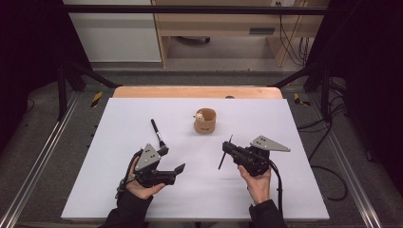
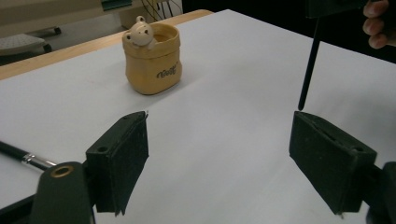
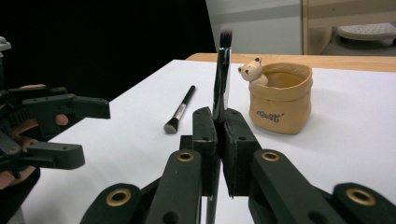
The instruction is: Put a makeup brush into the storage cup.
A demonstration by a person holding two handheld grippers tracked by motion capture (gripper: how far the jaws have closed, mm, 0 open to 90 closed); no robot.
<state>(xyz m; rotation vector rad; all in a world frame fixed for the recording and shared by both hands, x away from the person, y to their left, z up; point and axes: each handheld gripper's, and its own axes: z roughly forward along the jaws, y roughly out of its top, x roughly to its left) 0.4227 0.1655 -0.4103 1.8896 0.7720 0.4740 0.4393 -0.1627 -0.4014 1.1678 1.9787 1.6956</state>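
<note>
Your left gripper (image 1: 175, 174) hovers over the white table (image 1: 119, 180) with its jaws spread wide and nothing between them; a makeup brush (image 1: 157, 132) lies flat on the sheet just beyond it, bristle end nearest the gripper. In the left gripper view that brush's handle shows at the lower left, outside the left jaw.

Ahead and between your two hands stands the tan bear-faced cup (image 1: 205, 120), upright, well apart from both grippers.

Your right gripper (image 1: 227, 149) is pressed together on a second brush (image 3: 221, 79), pinching it at the ferrule so the bristles stand up above the jaws and the handle hangs down below them.

You look to be midway through collecting the brushes into the cup. The next move, I judge, calls for carrying the held brush forward over the cup's mouth, handle down, and letting go there, while your left gripper lines up on the lying brush.
</note>
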